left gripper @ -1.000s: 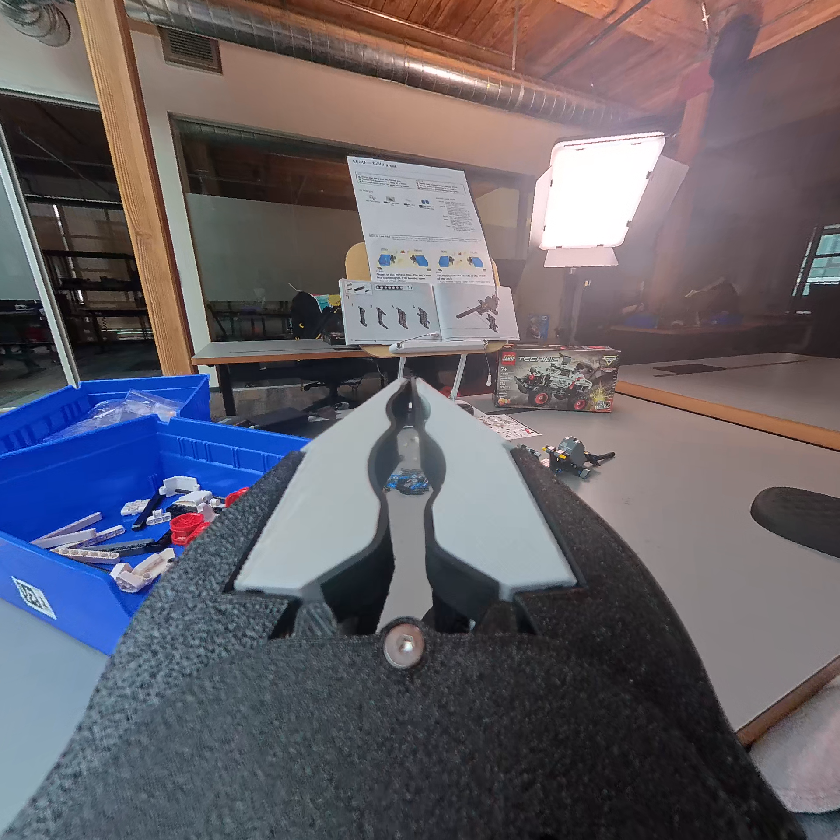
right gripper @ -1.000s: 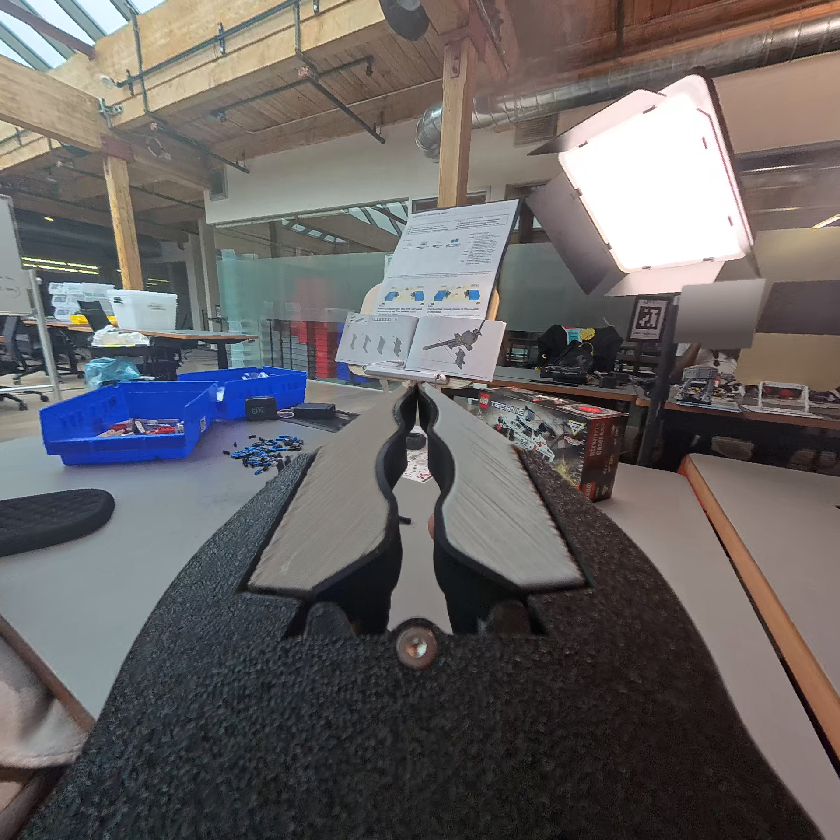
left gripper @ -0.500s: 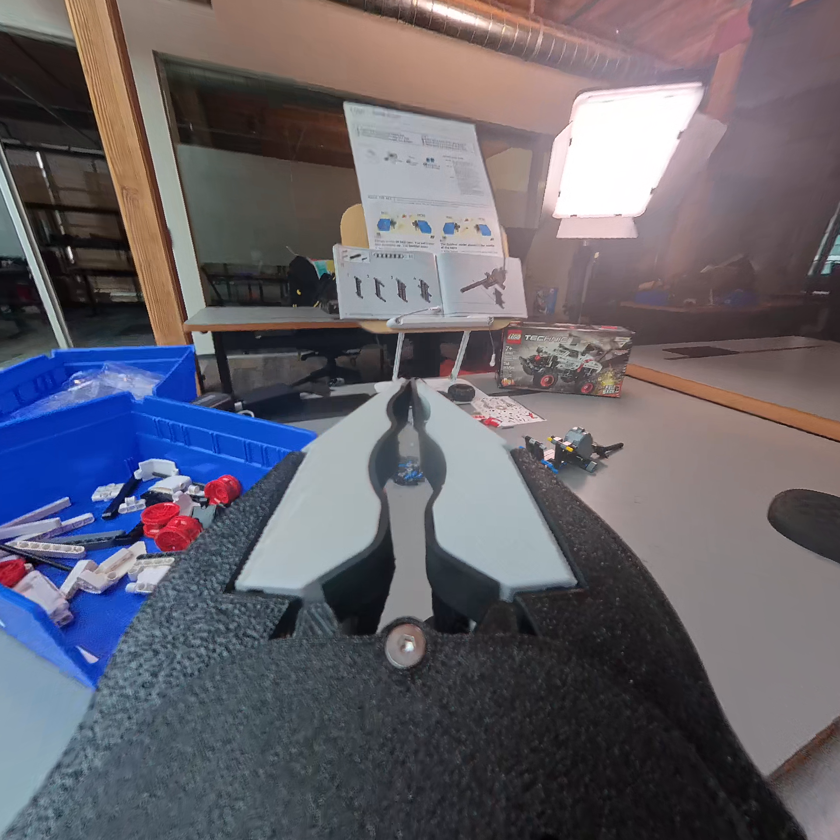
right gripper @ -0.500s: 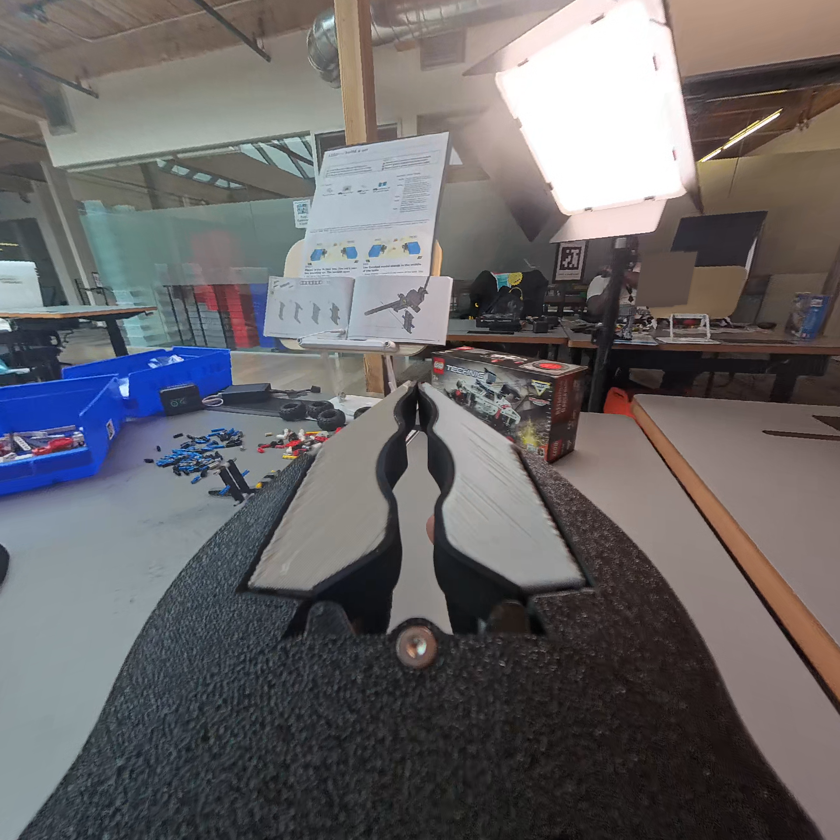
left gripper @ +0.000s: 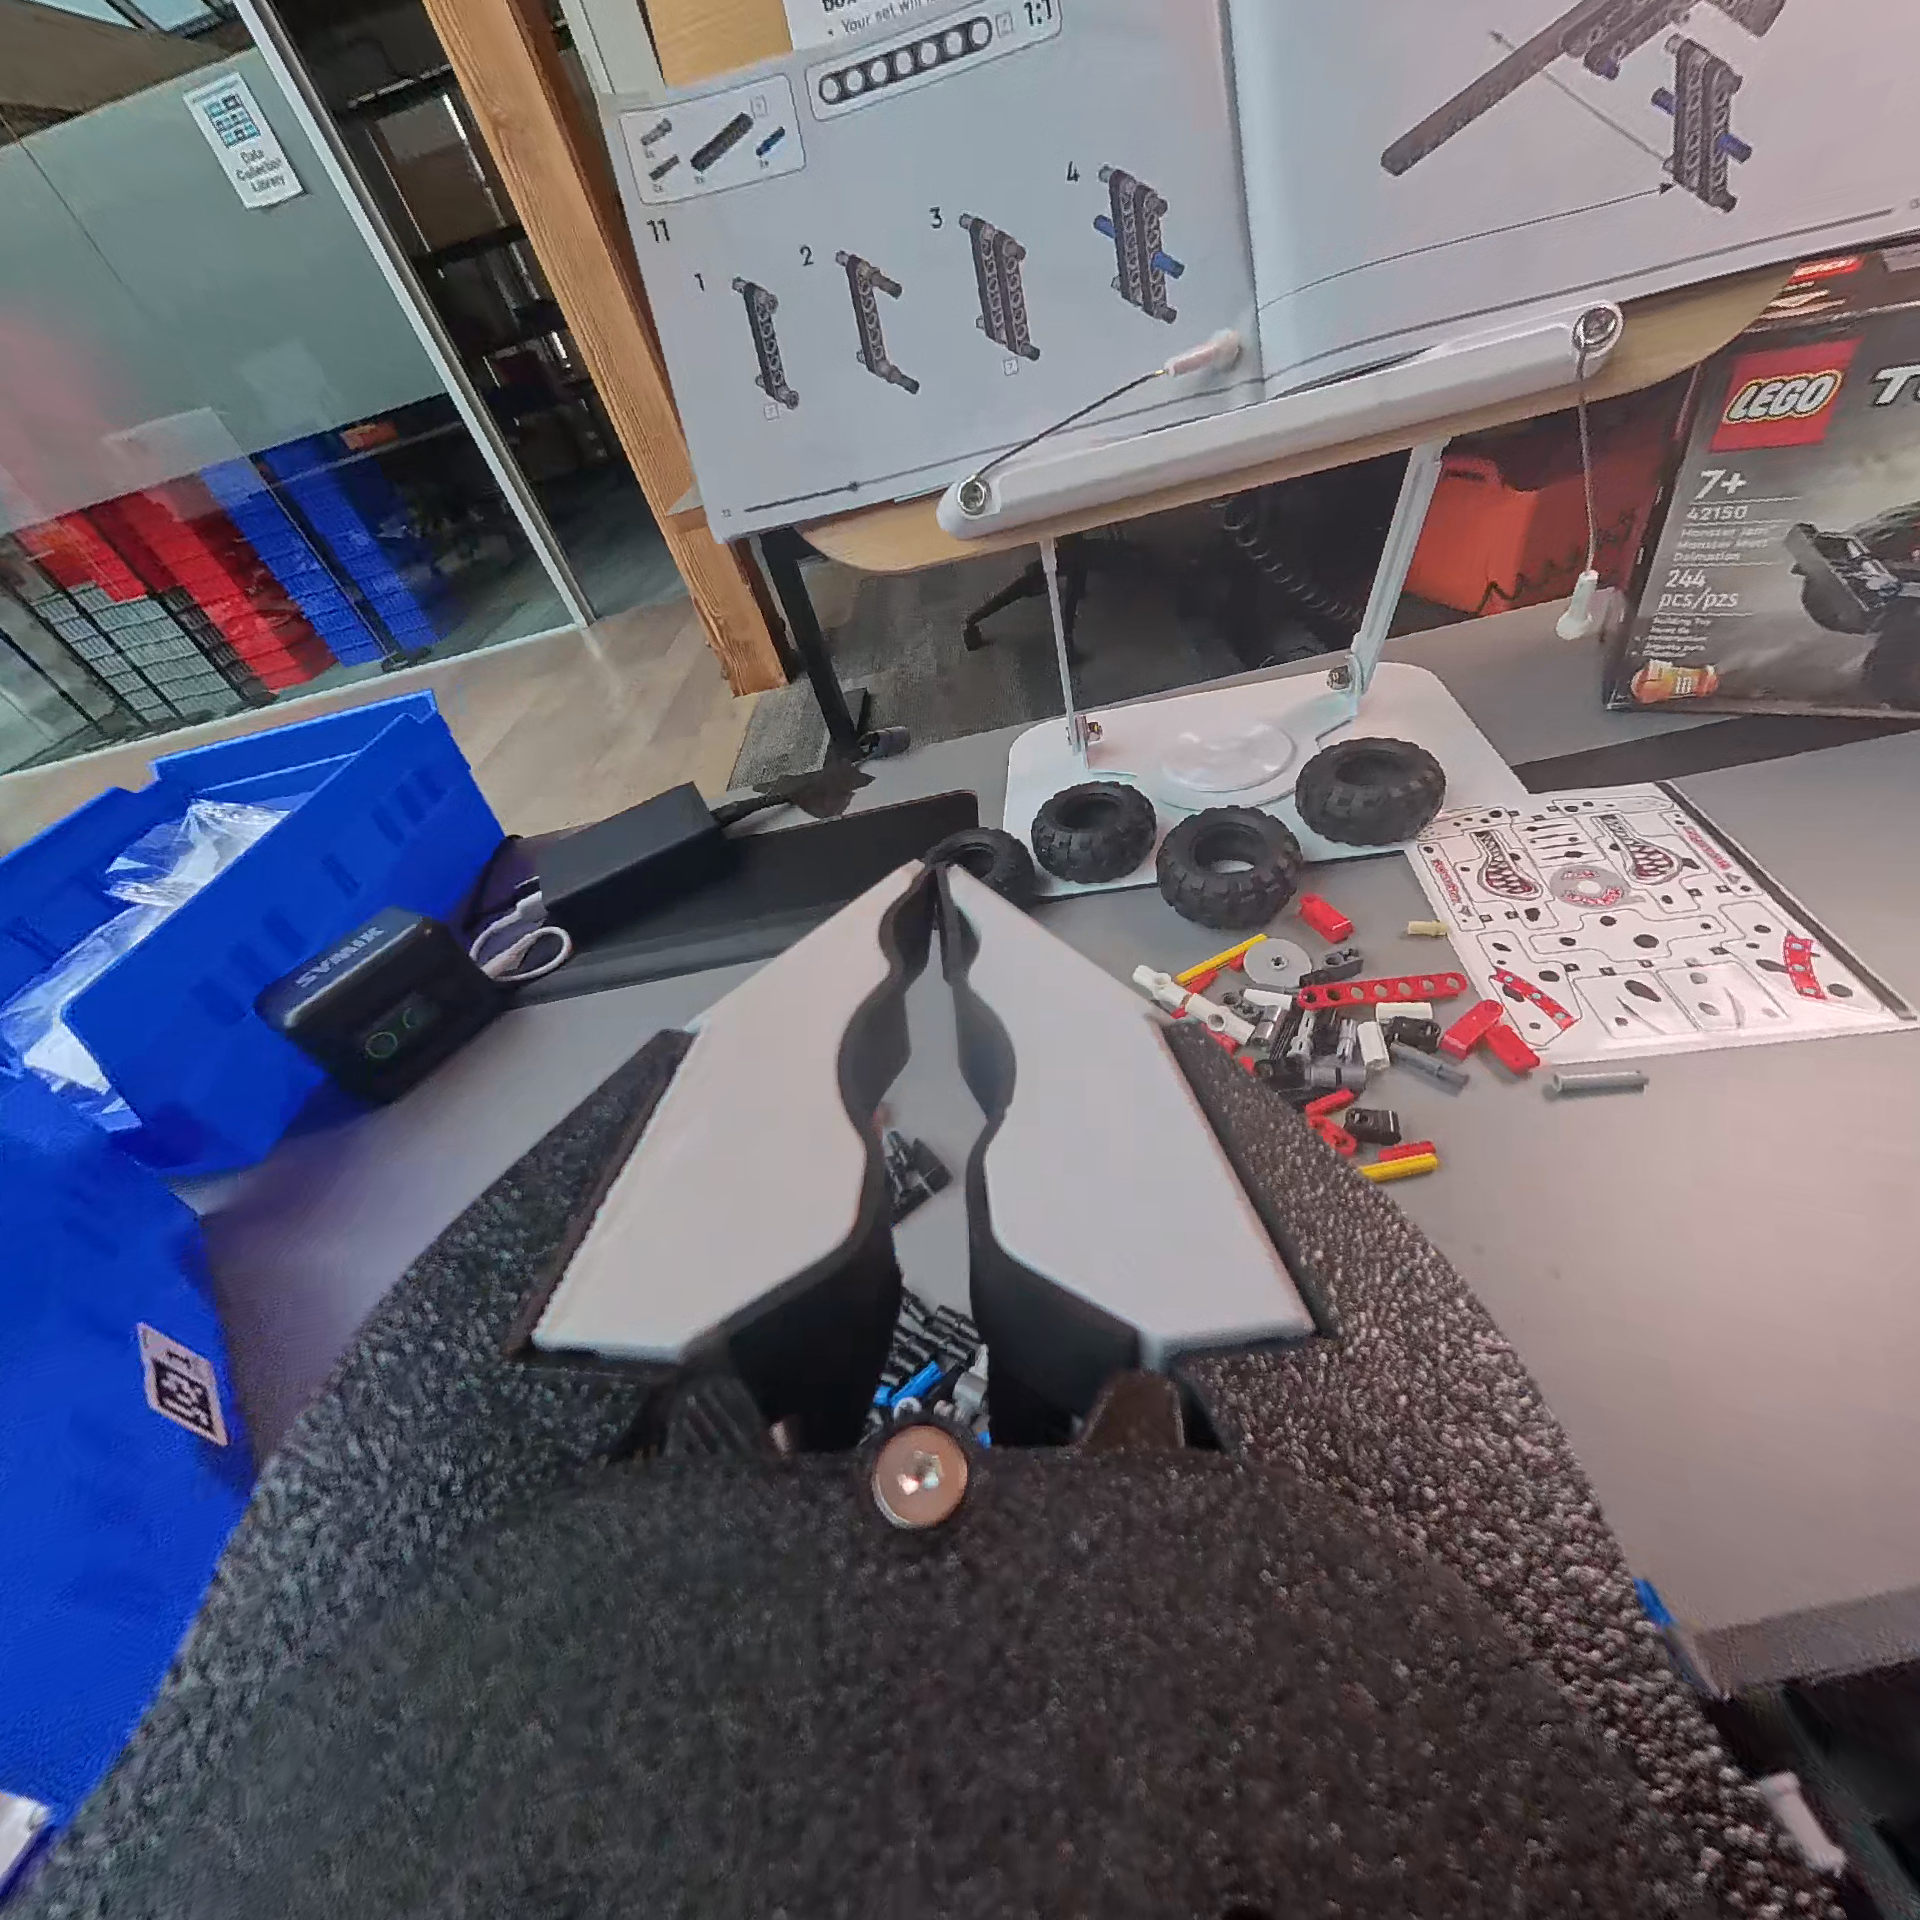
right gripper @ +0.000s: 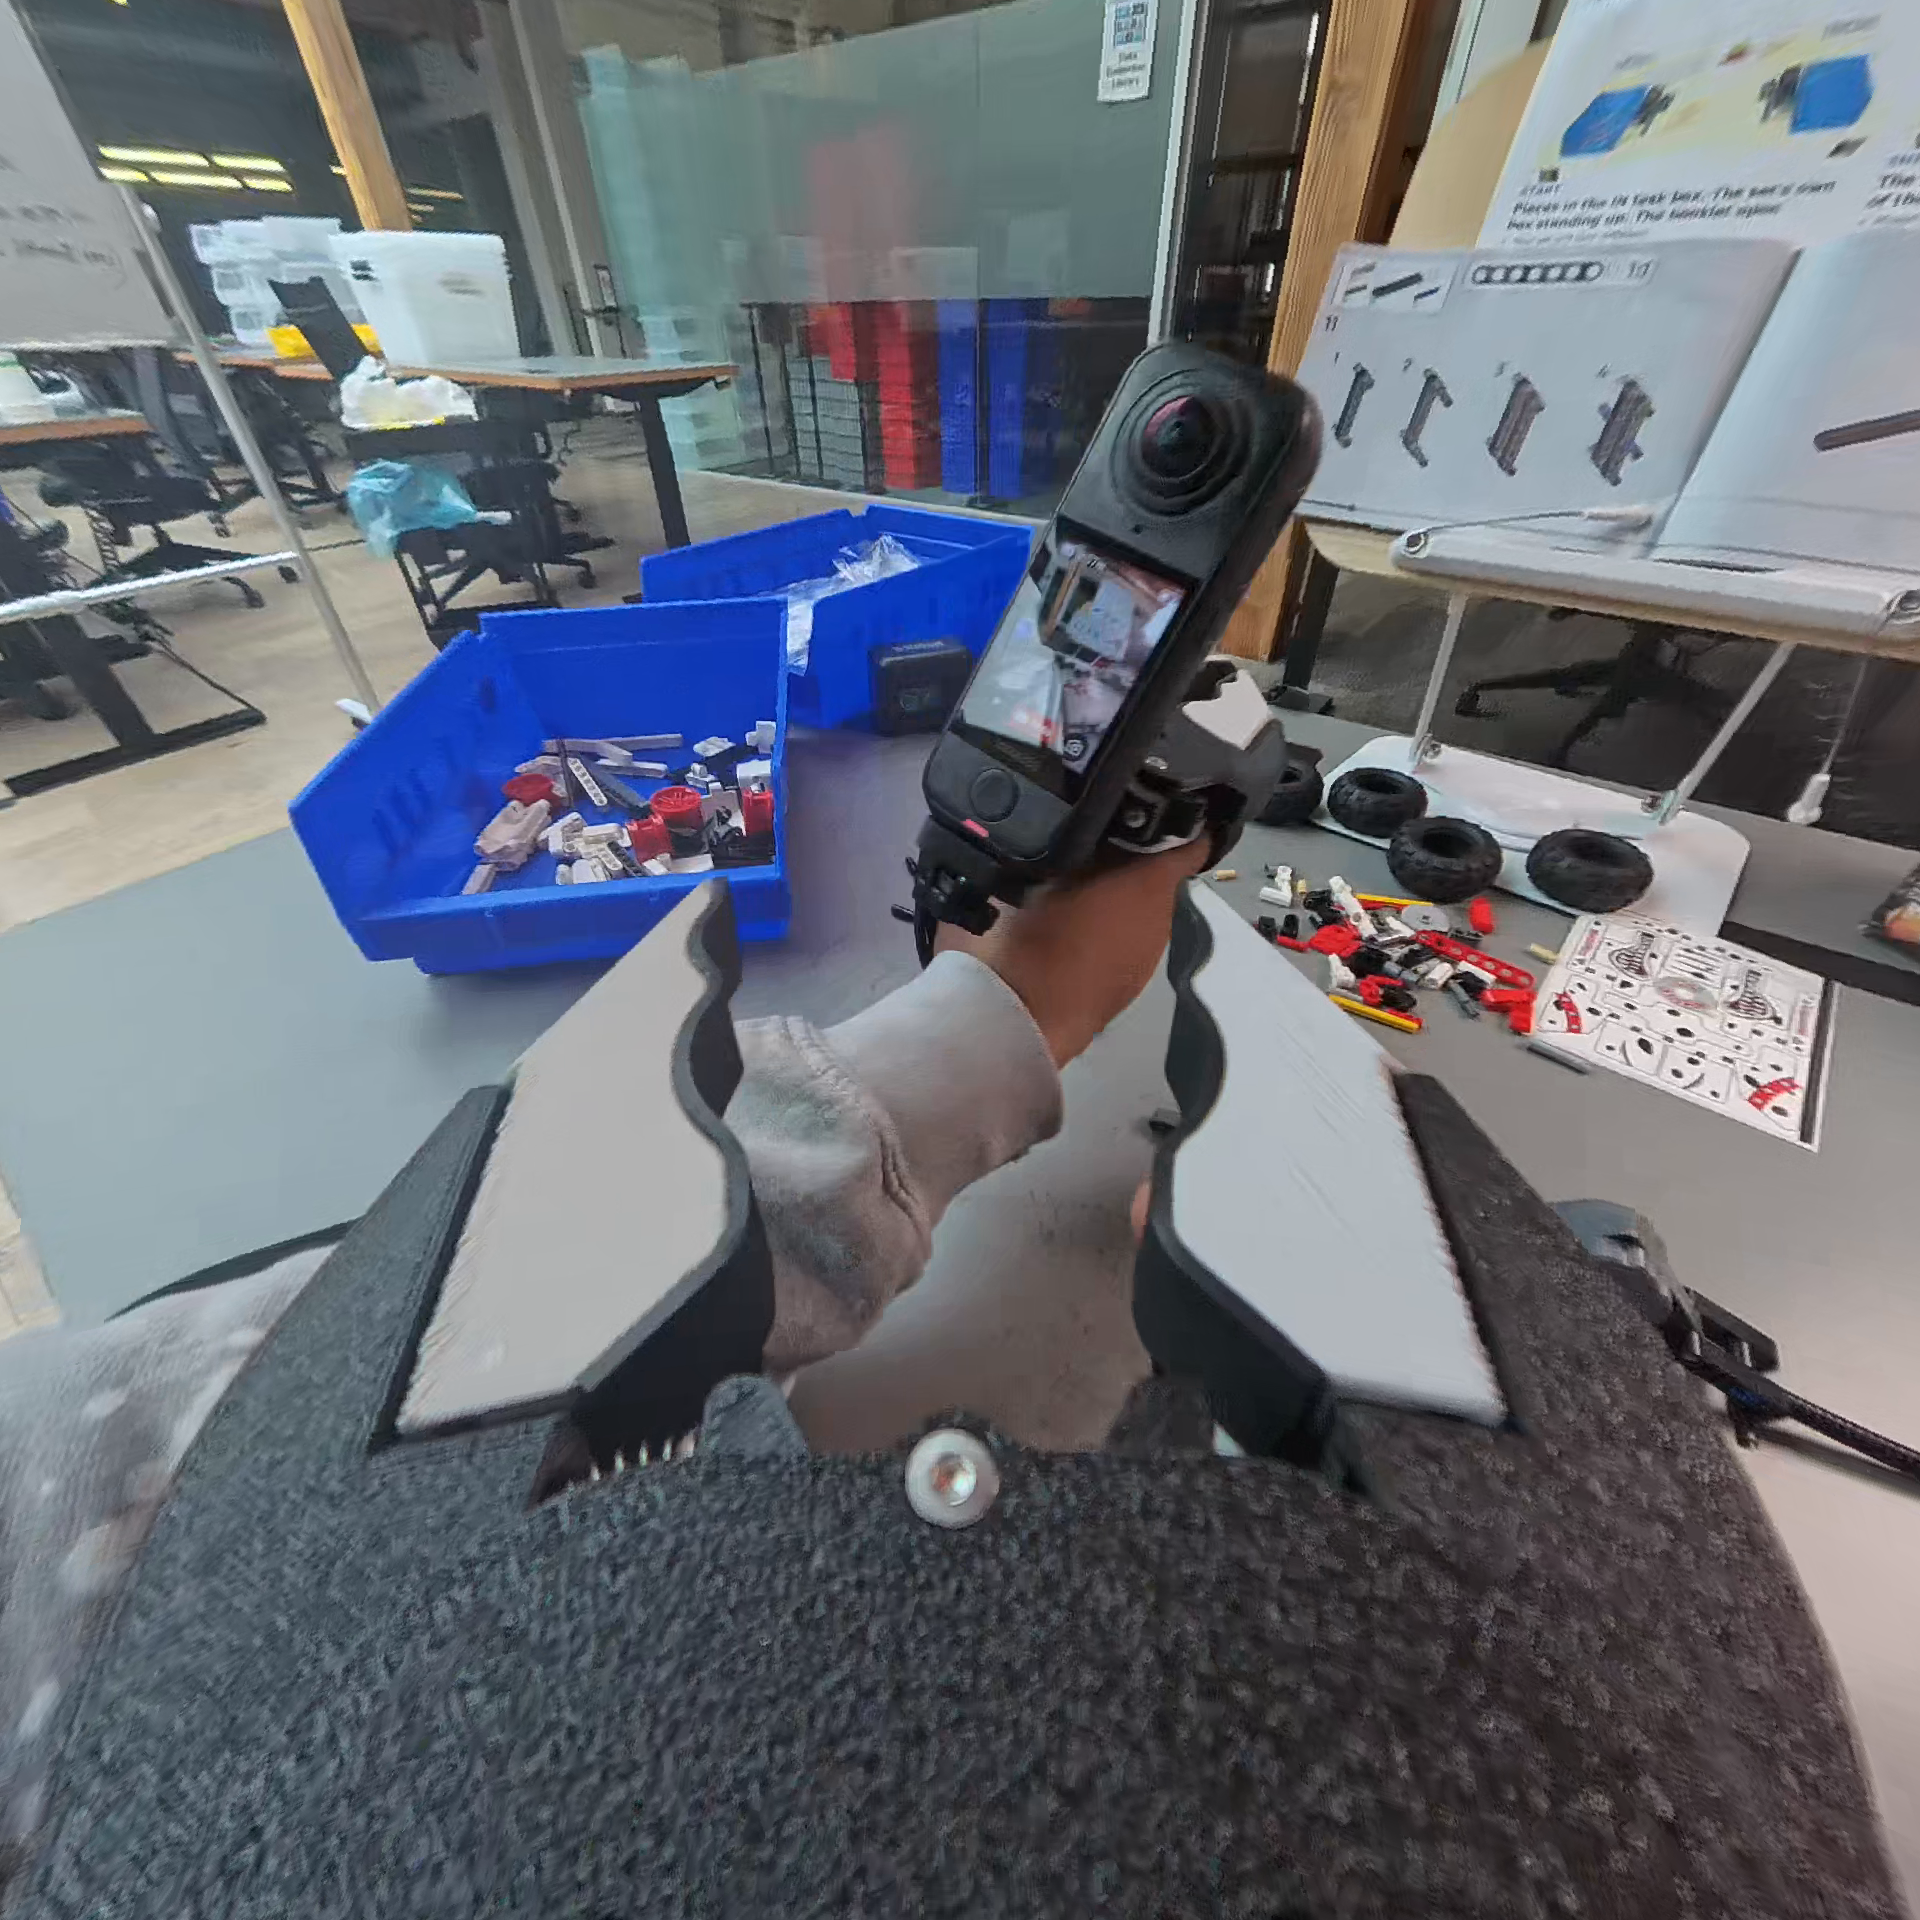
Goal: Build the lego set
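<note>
My left gripper (left gripper: 940, 883) is shut and empty, low over the grey table (left gripper: 1662, 1299). Small black and blue pins (left gripper: 914, 1164) show through the gap under it. A pile of loose red, black, white and yellow pieces (left gripper: 1340, 1039) lies just right of its tips, with black tyres (left gripper: 1226, 868) beyond. My right gripper (right gripper: 951, 914) is open and empty. Ahead of it a hand and grey sleeve (right gripper: 1081, 956) hold the left gripper's camera (right gripper: 1122, 623). A blue bin (right gripper: 416, 831) with several pieces (right gripper: 634, 810) sits left of it. The loose pile (right gripper: 1382, 956) lies to the right.
The open instruction booklet (left gripper: 935, 260) stands on a white stand (left gripper: 1247, 748). A sticker sheet (left gripper: 1631, 935) lies right of the pile and the set's box (left gripper: 1787, 520) behind it. Blue bins (left gripper: 260, 883) and a black device (left gripper: 379, 1003) stand on the left. A second bin (right gripper: 842, 603) holds plastic bags. One gripper's finger ends stand about 25 cm off the other's.
Both grippers have moved forward and down toward the parts near the booklet stand. The right gripper has opened; the left stays shut and its camera now shows in the right wrist view.
</note>
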Demonstrator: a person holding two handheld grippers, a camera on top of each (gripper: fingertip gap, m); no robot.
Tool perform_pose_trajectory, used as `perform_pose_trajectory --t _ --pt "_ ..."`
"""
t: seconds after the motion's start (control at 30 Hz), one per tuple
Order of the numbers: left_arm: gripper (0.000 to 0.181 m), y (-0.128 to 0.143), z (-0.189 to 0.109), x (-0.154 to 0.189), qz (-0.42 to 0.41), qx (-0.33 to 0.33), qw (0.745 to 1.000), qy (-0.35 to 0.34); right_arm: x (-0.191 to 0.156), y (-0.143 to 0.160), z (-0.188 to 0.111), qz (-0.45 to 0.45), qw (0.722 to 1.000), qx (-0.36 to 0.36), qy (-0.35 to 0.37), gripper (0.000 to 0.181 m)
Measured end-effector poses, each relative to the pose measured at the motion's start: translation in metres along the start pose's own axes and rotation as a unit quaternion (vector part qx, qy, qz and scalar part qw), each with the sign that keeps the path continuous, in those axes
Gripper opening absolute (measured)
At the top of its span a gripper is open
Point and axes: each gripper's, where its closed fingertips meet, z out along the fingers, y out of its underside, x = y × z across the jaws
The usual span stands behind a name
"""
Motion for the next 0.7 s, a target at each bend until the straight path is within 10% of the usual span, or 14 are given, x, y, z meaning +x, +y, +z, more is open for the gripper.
perform_pose_trajectory --t 0.7 --pt "0.009 0.003 0.01 0.01 -0.043 -0.01 0.999 -0.021 0.026 0.017 0.016 0.008 0.998 -0.026 0.05 0.092"
